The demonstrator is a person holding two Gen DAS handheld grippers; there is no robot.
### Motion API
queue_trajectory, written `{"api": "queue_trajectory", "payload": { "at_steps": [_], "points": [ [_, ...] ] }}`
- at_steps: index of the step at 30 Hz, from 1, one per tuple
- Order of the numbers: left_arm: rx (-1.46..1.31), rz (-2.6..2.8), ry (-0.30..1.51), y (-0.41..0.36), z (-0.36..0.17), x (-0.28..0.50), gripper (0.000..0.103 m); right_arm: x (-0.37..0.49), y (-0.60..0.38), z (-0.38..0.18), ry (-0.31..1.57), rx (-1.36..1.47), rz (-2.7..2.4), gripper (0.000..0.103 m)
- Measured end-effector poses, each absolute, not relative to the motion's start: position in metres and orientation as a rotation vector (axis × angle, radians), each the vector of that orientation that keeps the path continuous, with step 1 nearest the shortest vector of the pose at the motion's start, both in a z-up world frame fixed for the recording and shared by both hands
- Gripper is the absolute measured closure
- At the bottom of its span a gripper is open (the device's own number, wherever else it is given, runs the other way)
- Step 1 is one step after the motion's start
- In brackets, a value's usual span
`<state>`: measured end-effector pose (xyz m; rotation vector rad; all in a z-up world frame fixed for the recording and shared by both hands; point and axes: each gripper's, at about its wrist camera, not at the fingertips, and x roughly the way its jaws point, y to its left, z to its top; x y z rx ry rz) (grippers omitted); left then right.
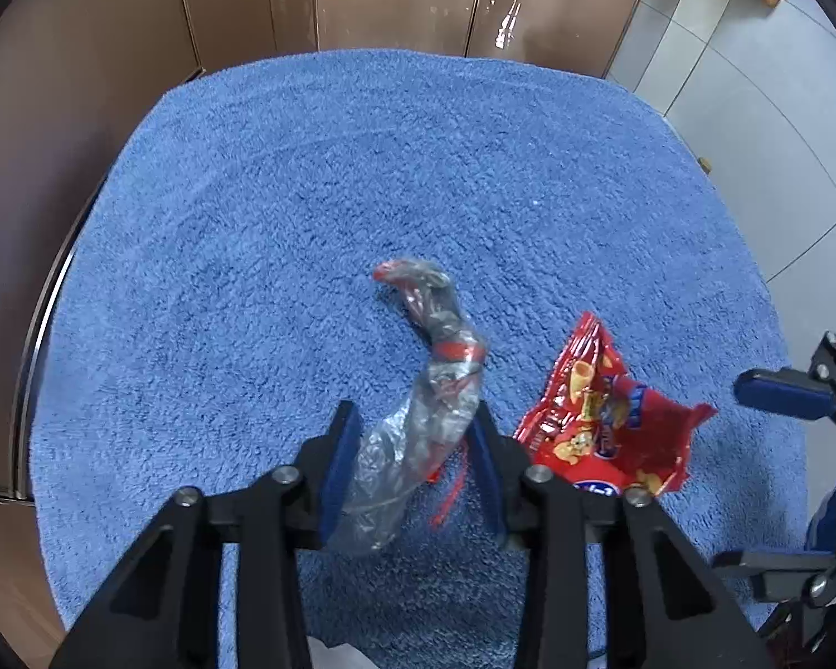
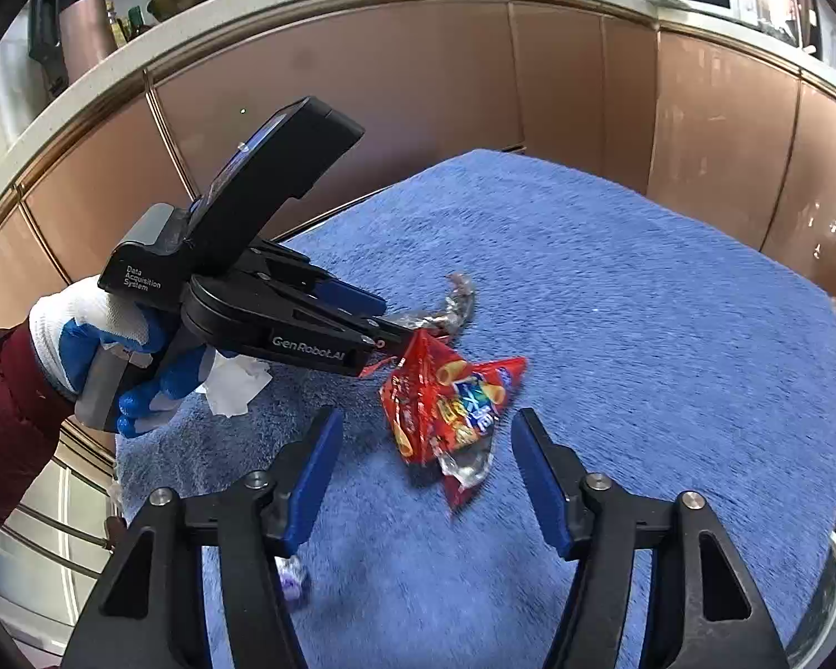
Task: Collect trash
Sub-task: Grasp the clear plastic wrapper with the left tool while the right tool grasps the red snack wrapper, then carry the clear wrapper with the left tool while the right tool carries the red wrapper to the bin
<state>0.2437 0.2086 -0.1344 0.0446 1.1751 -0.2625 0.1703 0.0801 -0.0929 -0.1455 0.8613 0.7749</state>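
A crumpled clear plastic wrapper (image 1: 418, 390) with red bands lies on the blue towel (image 1: 306, 195). My left gripper (image 1: 415, 423) has its two fingers on either side of the wrapper's near end, closed in on it. A red snack bag (image 1: 602, 423) lies just right of it. In the right wrist view the red snack bag (image 2: 451, 407) lies just ahead of my open, empty right gripper (image 2: 426, 429). The left gripper (image 2: 384, 329) shows there at the left, its tips at the clear wrapper (image 2: 451, 301).
A white crumpled tissue (image 2: 231, 384) lies under the gloved left hand. A small purple-white scrap (image 2: 292, 580) lies by the right gripper's left finger. Copper cabinet fronts (image 2: 429, 83) surround the towel-covered table. Grey floor tiles (image 1: 752, 83) lie to the right.
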Motion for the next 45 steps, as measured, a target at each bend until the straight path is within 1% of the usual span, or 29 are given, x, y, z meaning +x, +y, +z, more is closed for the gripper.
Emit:
{"api": "queue_trajectory", "payload": {
  "at_steps": [2, 4, 7, 10, 12, 14, 18, 19, 20, 25, 35, 41, 45],
  "points": [
    [0.034, -0.265, 1.177, 0.210, -0.137, 0.245, 0.080, 0.174, 0.088, -0.096, 0.868, -0.152, 0.774, 0.046],
    [0.025, -0.275, 1.176, 0.212, -0.139, 0.245, 0.086, 0.179, 0.091, -0.099, 0.877, -0.152, 0.777, 0.048],
    [0.008, -0.286, 1.164, 0.214, -0.140, 0.243, 0.091, 0.186, 0.097, -0.104, 0.891, -0.149, 0.777, 0.053],
    [-0.010, -0.282, 1.147, 0.221, -0.136, 0.238, 0.092, 0.191, 0.097, -0.110, 0.908, -0.136, 0.771, 0.056],
    [-0.026, -0.281, 1.136, 0.227, -0.131, 0.233, 0.093, 0.194, 0.101, -0.113, 0.918, -0.129, 0.768, 0.062],
    [-0.033, -0.276, 1.125, 0.228, -0.125, 0.230, 0.093, 0.197, 0.102, -0.116, 0.928, -0.126, 0.757, 0.074],
    [-0.046, -0.260, 1.105, 0.233, -0.116, 0.220, 0.094, 0.197, 0.097, -0.118, 0.930, -0.114, 0.749, 0.082],
    [-0.048, -0.256, 1.101, 0.234, -0.114, 0.218, 0.094, 0.196, 0.095, -0.117, 0.929, -0.108, 0.750, 0.088],
    [-0.052, -0.251, 1.095, 0.237, -0.112, 0.218, 0.095, 0.196, 0.093, -0.117, 0.926, -0.101, 0.750, 0.091],
    [-0.057, -0.238, 1.069, 0.240, -0.096, 0.201, 0.095, 0.191, 0.082, -0.105, 0.897, -0.085, 0.746, 0.094],
    [-0.017, -0.246, 1.006, 0.208, -0.049, 0.178, 0.096, 0.160, 0.033, -0.058, 0.794, -0.049, 0.714, 0.094],
    [0.031, -0.293, 0.974, 0.163, -0.025, 0.173, 0.096, 0.144, -0.024, -0.029, 0.730, -0.015, 0.635, 0.094],
    [0.074, -0.363, 0.956, 0.114, -0.011, 0.174, 0.096, 0.136, -0.075, -0.017, 0.699, 0.010, 0.555, 0.094]
  ]
}}
